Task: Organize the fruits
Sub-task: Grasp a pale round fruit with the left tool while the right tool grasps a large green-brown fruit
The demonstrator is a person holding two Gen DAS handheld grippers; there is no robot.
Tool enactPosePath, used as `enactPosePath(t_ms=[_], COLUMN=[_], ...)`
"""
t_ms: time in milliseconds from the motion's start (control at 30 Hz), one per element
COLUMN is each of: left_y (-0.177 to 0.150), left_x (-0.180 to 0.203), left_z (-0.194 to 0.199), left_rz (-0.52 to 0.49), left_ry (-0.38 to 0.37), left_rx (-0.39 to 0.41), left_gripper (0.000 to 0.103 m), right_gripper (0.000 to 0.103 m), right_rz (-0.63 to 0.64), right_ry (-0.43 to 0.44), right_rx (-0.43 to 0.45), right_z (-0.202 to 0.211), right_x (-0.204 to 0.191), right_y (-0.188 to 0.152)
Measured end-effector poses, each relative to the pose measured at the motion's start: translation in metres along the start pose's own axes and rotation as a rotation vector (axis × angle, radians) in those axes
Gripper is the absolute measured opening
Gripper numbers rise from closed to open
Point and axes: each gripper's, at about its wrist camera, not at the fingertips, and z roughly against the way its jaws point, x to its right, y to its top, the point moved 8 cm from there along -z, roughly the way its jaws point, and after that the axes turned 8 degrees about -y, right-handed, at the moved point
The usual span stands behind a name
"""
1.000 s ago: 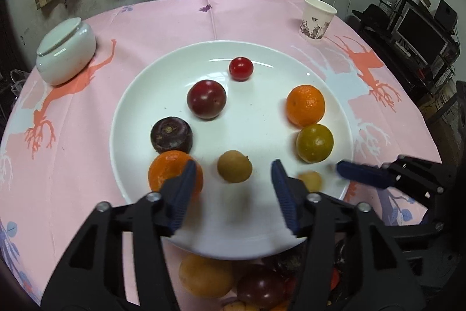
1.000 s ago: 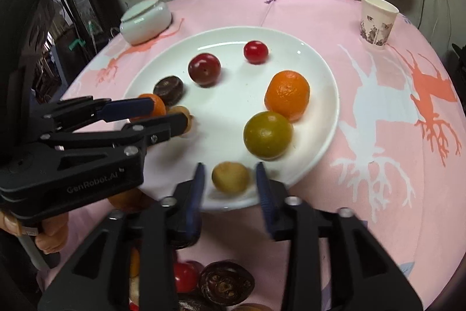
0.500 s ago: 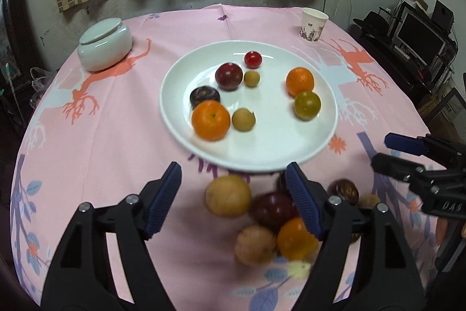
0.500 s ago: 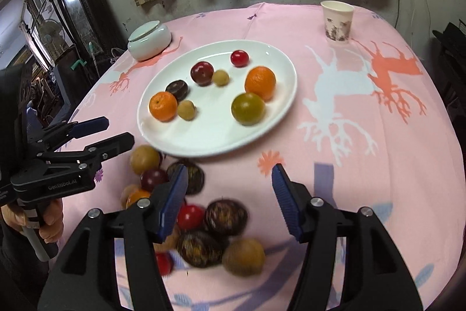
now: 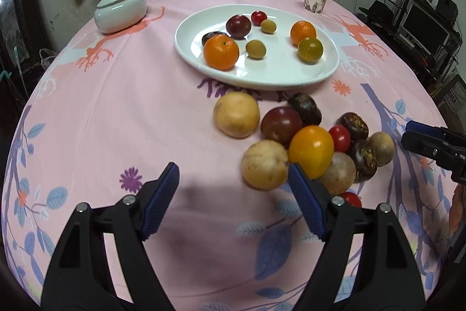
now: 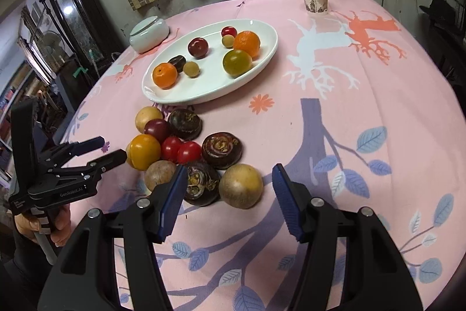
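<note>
Left view: left gripper [image 5: 233, 191] is hanging wide, just been opening, empty; fruit pile [image 5: 303, 142] is sitting plate-side [image 5: 326, 75], off its right finger.

Right view: right gripper [image 6: 227, 191] is gaping, empty, straddling the tan fruit [image 6: 241, 185], so it's nearer.

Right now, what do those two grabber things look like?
Each hand-held gripper is black plastic with two long arms, silver screws and ribbed blue pads on the fingertips. The left hand-held gripper and the right hand-held gripper match. White lettering runs along the left one's side, and its handle is grey.
</note>
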Motion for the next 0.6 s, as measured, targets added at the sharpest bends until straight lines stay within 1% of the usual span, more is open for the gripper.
enactPosePath(t_ms=[67, 200, 433, 600], left_y=[-0.004, -0.004, -0.009, -0.013], left_x=[-0.001, -0.001, 0.01, 0.014], left_z=[-0.001, -0.002, -0.008, -0.016], left_rz=[-0.004, -0.048, -0.083, -0.079], left_ry=[0.01, 0.055, 0.025, -0.003], left_rx=[0.005, 0.027, 0.0, -0.017], left_gripper=[0.08, 0.08, 0.081, 0.081], right_gripper=[0.061, 0.061, 0.061, 0.061], right_rz=[-0.025, -0.039, -0.01, -0.006], right_ry=[0.023, 0.016, 0.016, 0.02], right_rx=[0.001, 0.003, 0.0, -0.012], right_z=[-0.003, -0.003, -0.002, -0.005], right_x=[0.004, 0.009, 0.002, 0.0], right_y=[-0.001, -0.001, -0.004, -0.006])
